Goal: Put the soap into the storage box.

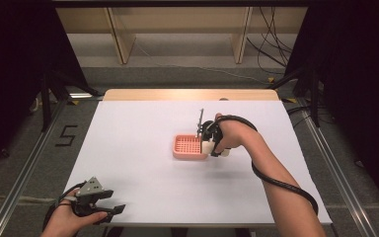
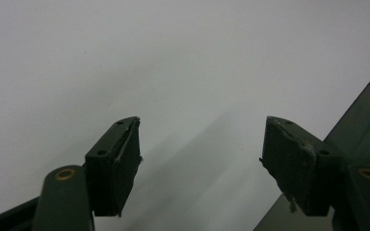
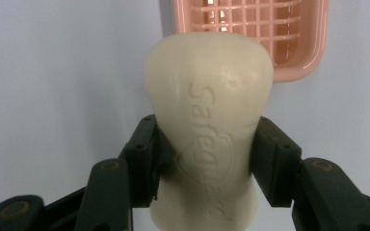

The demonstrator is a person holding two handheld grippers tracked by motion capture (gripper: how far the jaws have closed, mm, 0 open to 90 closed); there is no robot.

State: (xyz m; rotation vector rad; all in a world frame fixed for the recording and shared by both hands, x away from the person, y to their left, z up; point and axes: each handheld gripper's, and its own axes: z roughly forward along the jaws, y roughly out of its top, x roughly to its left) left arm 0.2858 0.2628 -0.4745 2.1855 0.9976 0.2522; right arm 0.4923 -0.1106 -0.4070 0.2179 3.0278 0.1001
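While the left gripper [image 1: 109, 211] rests at the near left corner of the white table [image 1: 138, 163], its jaws spread wide on nothing, the right gripper [image 3: 207, 154] clamps a cream soap bar [image 3: 207, 120] at the pink dish's [image 1: 190, 147] right edge. Up close, lettering shows pressed into the soap; from above, grey floor, cables and wooden shelving [image 1: 177, 29] surround the table.
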